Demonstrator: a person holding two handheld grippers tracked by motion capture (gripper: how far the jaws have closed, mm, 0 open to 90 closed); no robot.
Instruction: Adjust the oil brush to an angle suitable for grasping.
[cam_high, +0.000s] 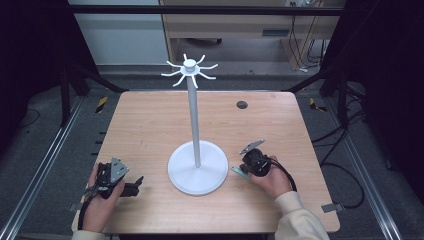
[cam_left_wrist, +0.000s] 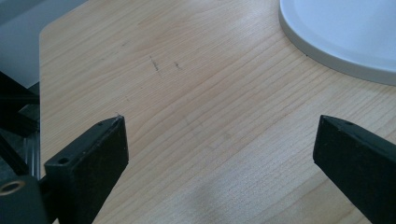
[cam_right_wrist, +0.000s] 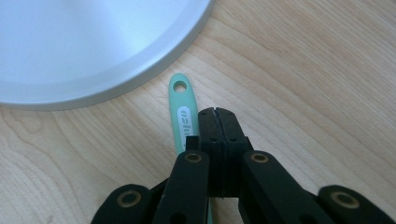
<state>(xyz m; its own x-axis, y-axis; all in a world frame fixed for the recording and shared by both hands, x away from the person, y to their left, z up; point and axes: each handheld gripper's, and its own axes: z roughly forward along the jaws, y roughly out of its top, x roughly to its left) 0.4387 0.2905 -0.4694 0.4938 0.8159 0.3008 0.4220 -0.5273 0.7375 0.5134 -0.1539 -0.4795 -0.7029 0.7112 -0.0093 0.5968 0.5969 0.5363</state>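
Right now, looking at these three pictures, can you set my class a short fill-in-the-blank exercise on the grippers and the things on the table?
1. The left gripper has its jaws ____ over bare wood.
2. The right gripper has its jaws ____, pressed together.
3. The handle lying beside the right gripper is coloured ____, with a hole at its end.
4. The white stand has a ____ base on the wooden table.

Missing words: open; shut; green; round
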